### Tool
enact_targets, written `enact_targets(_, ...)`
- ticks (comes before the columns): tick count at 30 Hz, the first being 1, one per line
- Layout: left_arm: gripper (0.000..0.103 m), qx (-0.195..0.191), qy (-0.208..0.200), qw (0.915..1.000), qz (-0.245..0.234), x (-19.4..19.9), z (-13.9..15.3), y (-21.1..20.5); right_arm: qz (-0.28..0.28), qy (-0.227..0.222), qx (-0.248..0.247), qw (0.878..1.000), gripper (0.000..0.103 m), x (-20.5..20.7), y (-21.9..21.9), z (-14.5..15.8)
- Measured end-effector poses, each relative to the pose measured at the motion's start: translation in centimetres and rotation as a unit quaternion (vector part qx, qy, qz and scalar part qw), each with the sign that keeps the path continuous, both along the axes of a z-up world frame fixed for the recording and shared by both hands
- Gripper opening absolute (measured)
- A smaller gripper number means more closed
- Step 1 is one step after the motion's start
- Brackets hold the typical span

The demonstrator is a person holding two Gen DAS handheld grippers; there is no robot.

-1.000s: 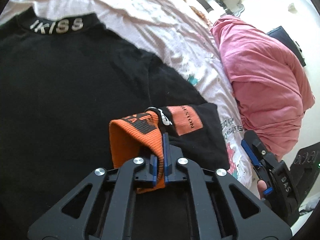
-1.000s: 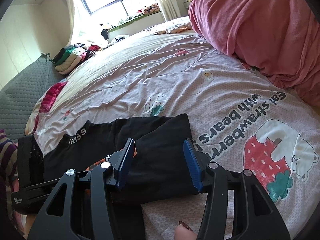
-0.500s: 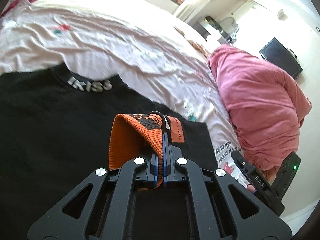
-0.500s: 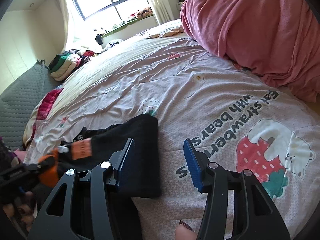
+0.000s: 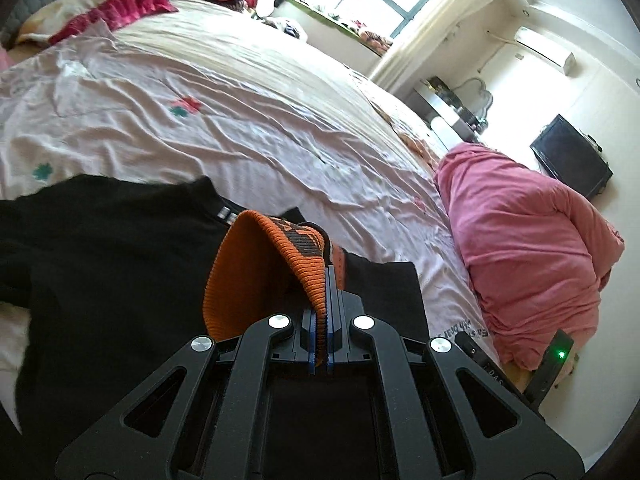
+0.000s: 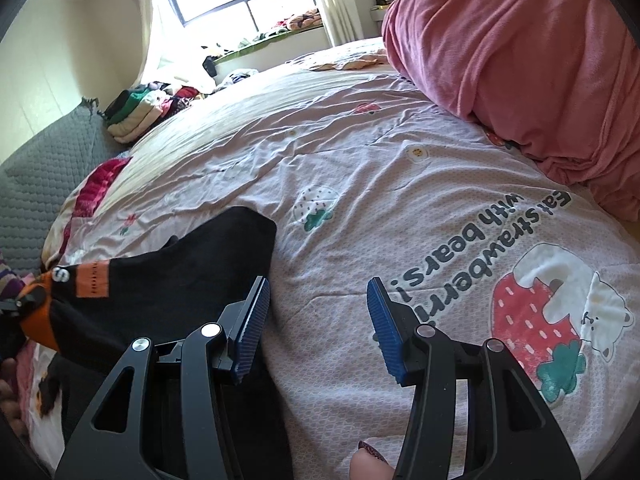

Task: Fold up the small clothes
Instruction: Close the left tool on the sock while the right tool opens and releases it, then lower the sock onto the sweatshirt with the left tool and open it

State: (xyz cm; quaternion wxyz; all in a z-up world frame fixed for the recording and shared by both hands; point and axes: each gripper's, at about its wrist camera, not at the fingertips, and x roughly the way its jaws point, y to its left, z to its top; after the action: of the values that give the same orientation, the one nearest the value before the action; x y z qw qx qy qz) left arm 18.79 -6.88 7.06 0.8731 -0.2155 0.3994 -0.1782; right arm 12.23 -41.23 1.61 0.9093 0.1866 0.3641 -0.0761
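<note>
A black top [image 5: 104, 264] with an orange ribbed cuff [image 5: 276, 264] lies on the pink printed bedsheet [image 5: 240, 112]. My left gripper [image 5: 320, 320] is shut on the orange cuff and holds the sleeve lifted above the top's body. In the right wrist view the black sleeve [image 6: 192, 272] stretches from the orange cuff [image 6: 40, 316] at the far left to a folded end near the middle. My right gripper [image 6: 316, 320] is open and empty, just right of the sleeve, above the sheet [image 6: 400, 184].
A big pink blanket bundle [image 5: 528, 248] lies at the right side of the bed, also in the right wrist view [image 6: 528, 48]. A pile of folded clothes [image 6: 144, 112] sits at the far corner by the window. A grey quilted headboard [image 6: 36, 184] stands at left.
My left gripper has lifted the orange cuff higher and drawn the sleeve left across the top. My right gripper has stayed open and now stands beside the sleeve, over the bare sheet.
</note>
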Motion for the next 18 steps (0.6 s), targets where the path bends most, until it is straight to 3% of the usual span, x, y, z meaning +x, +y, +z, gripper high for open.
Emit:
enact_targets(11, 0.000, 0.015, 0.033, 0.9990, 0.027, 0.3, -1.9, 3.5, 0.026, -0.003, -0.034, 0.999, 0.049, 0.3, 2.2, 0.0)
enact_targets(18, 0.003, 0.049, 0.048, 0.9971, 0.034, 0.7, -3.1, 5.2, 0.065, 0.000, -0.074, 0.995, 0.049, 0.6, 5.5, -0.1)
